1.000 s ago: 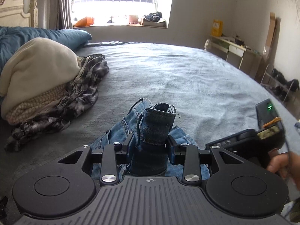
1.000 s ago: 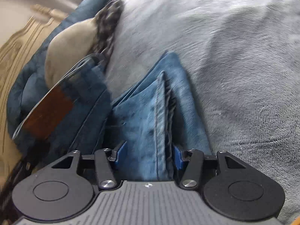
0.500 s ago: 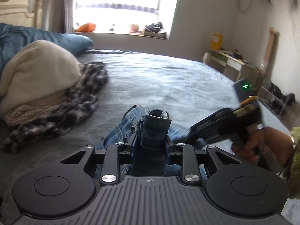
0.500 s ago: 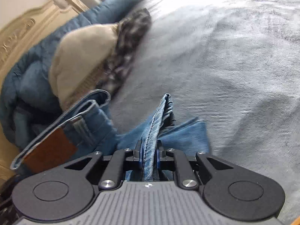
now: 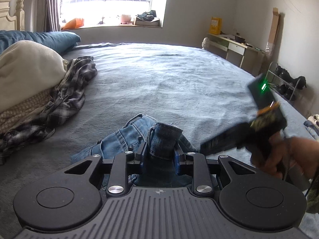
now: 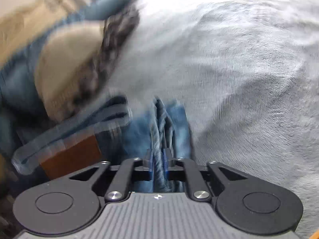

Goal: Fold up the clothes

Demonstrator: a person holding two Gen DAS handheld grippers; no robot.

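Observation:
Blue jeans lie bunched on the grey bed near me. My left gripper is shut on a thick dark roll of their denim, which stands up between the pads. In the right wrist view my right gripper has its jaws closing on a thin seamed fold of the jeans, and the pads press it from both sides. The waistband with its brown leather patch hangs to the left of it. A hand holds the right gripper's body at the right of the left wrist view.
A cream garment and a plaid shirt are piled at the left by a blue pillow. The grey bedcover stretches ahead. A desk and a shoe rack stand along the right wall.
The right jaws went from wide around flat denim to pinched on a narrow fold, and that gripper rose and rolled. The left jaws narrowed a little on the denim roll.

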